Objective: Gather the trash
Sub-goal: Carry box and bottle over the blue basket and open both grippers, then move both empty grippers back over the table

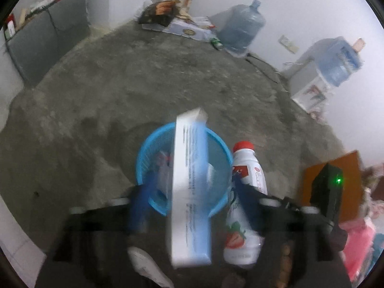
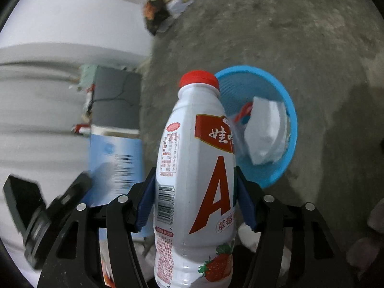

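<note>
Trash box [image 1: 189,216], long, white and blue, seen from the left wrist camera: blurred, standing on end between the fingers of the left gripper [image 1: 189,184], right over the blue basket [image 1: 144,148]. Fingers [image 1: 139,201] spread wide, a clear gap on either side of the box, so nothing gripped. Basket down on the grey concrete floor [image 1: 168,72], with some scraps already inside. Just right of the basket, a white bottle [image 1: 249,165] with a red cap and a strawberry label. Further back, by the wall, a big water jug [image 1: 242,26].

From the right wrist camera: same bottle [image 2: 192,144] upright between the blue fingers of the right gripper [image 2: 195,170], pads [image 2: 145,204] lying against both its sides, apparently pressing, though hard to tell for sure at the edges. Basket [image 2: 290,110] just behind and to the right of the bottle, holding crumpled white paper [image 2: 266,132]. Box [image 2: 115,158] to the left of the bottle, smeared by blur.
</note>
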Tool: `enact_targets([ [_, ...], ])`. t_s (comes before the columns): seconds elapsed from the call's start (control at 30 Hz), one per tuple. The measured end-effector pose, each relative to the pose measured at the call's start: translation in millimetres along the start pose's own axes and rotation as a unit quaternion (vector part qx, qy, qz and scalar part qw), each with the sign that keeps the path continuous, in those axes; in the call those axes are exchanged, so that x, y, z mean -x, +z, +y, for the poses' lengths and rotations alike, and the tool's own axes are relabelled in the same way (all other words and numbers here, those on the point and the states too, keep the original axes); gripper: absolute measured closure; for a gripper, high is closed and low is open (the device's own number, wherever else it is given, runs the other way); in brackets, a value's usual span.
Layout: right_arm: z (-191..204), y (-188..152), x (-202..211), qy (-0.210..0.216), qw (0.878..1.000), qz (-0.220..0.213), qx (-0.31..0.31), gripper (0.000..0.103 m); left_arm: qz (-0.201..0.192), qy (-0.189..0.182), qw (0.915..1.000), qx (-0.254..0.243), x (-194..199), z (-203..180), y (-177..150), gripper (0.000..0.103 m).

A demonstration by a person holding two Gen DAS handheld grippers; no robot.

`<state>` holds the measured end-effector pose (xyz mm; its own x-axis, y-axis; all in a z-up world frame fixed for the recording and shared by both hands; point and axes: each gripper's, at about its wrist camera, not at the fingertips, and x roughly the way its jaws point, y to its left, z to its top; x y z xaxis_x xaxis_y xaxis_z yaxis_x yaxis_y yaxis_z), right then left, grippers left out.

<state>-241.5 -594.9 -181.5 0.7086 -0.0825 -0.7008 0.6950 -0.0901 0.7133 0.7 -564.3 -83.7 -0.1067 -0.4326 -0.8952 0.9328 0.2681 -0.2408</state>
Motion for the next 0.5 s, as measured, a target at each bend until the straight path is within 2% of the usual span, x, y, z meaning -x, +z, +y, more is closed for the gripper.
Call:
enact_targets([
  [0.07,-11.4,6.4,-13.5,-0.027,1.0,0.007,-0.008,0.039,-0.01,0.014,0.9998,0.005,-5.4,0.6,3.1,0.029],
  [0.13,-21.8,3.0,-18.0,-0.029,0.999,0.016,-0.024,0.039,-0.005,0.001,0.9998,0.018,-4.4,5.7,-1.9,0.029],
  [0.2,-23.7,-7.3,-14.8,-0.03,0.999,0.014,-0.015,0.039,-0.01,-0.008,0.9996,0.024,3.7,11.3,-11.7,0.029],
  [0.37,-24.0,-28.3,-7.7,-0.041,0.999,0.023,0.001,0.039,-0.023,-0.001,0.9995,0.02,25.5,18.6,-27.7,0.029],
  [0.5,-7.1,-40.1,-0.4,-0.065,0.997,0.014,0.04,0.039,-0.043,-0.005,0.9989,0.019,57.9,23.0,-44.3,0.029],
])
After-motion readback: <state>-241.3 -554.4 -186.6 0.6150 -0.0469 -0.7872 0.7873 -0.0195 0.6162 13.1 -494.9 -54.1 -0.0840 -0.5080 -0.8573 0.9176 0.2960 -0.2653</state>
